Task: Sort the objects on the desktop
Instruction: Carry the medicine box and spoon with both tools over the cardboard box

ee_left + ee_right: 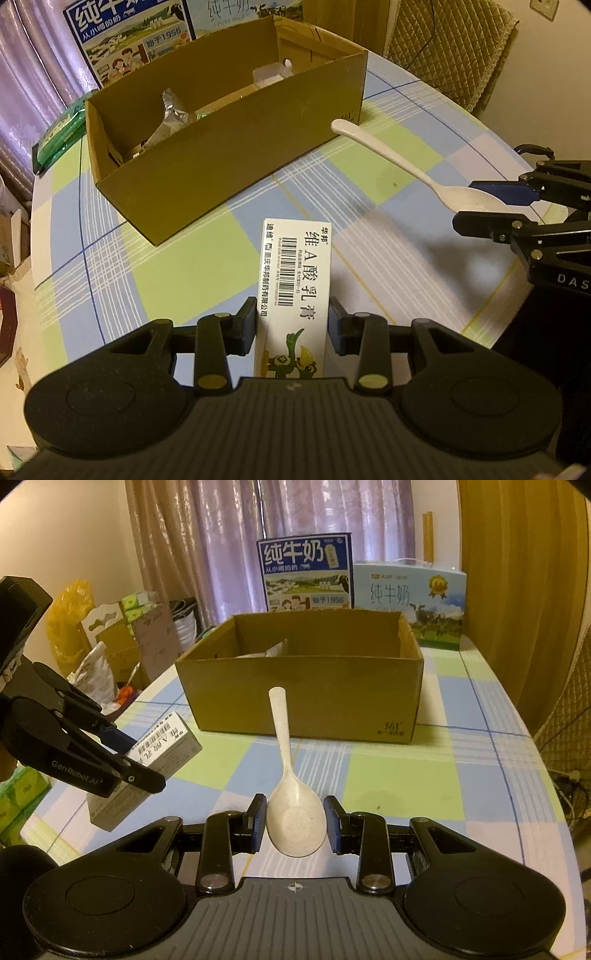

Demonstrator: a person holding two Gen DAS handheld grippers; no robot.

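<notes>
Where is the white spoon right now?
The white spoon lies on the checked tablecloth, bowl between the right hand-held gripper fingers, handle toward the cardboard box.

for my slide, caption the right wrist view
Right tool straddling a speckled spoon before the cardboard box.

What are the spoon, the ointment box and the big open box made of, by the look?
Spoon: likely plastic, maybe wheat-straw composite; matte cream with fine dark specks.
Ointment box: thin printed paperboard, smooth white faces, barcode, sharp folded edges.
Cardboard box: plain brown cardboard, matte and unprinted save a small mark; cut edges look thick, probably corrugated.
</notes>
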